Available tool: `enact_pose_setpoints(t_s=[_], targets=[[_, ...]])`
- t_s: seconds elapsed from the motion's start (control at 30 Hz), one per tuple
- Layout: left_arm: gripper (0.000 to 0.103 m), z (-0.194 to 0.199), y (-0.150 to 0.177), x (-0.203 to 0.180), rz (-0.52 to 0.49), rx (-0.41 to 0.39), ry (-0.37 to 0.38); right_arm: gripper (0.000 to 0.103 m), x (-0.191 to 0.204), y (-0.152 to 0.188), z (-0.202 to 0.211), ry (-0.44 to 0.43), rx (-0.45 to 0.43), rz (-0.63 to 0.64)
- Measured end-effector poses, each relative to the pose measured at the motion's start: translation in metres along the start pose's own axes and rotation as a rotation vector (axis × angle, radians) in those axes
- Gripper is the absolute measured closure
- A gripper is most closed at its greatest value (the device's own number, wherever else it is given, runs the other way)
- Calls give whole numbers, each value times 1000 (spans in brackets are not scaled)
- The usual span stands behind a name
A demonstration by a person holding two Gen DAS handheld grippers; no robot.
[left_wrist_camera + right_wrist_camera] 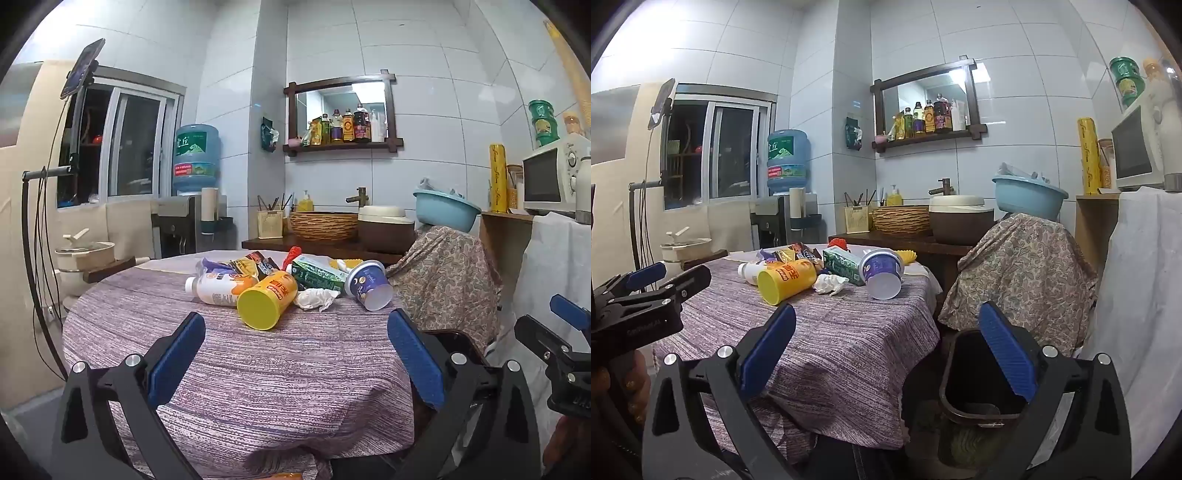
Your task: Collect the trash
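left gripper (295,343) wide open, holds nothing | trash heaped on table (849,354): one white bottle (750,271), one yellow cup (786,280), one crumpled tissue (830,284), one green carton (844,266), one purple cup (882,271), some wrappers | none collected yet | bin (964,373) beside table | right gripper (886,343) wide open, empty

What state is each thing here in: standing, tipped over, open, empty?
Yellow cup: on its side, on the table.
Purple cup: tipped over.
White bottle: lying flat.
Green carton: lying down.
Tissue: crumpled.
Black bin: open, beside the table.
Left gripper: open, holding nothing.
Right gripper: open, holding nothing.
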State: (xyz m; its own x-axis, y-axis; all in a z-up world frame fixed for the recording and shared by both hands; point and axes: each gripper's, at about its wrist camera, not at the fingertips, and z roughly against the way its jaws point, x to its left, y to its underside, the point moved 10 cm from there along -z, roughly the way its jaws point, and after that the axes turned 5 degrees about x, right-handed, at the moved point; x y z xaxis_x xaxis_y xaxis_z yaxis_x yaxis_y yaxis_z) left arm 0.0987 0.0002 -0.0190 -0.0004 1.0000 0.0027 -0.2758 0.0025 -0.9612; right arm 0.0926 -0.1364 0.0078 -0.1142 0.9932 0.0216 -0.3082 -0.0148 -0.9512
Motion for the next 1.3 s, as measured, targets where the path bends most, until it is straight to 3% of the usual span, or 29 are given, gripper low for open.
enact_pose_setpoints(t_s=[1.3], targets=[[5,-4,5,-1,-6,8,2,5,-1,1,-1,4,13,-20]])
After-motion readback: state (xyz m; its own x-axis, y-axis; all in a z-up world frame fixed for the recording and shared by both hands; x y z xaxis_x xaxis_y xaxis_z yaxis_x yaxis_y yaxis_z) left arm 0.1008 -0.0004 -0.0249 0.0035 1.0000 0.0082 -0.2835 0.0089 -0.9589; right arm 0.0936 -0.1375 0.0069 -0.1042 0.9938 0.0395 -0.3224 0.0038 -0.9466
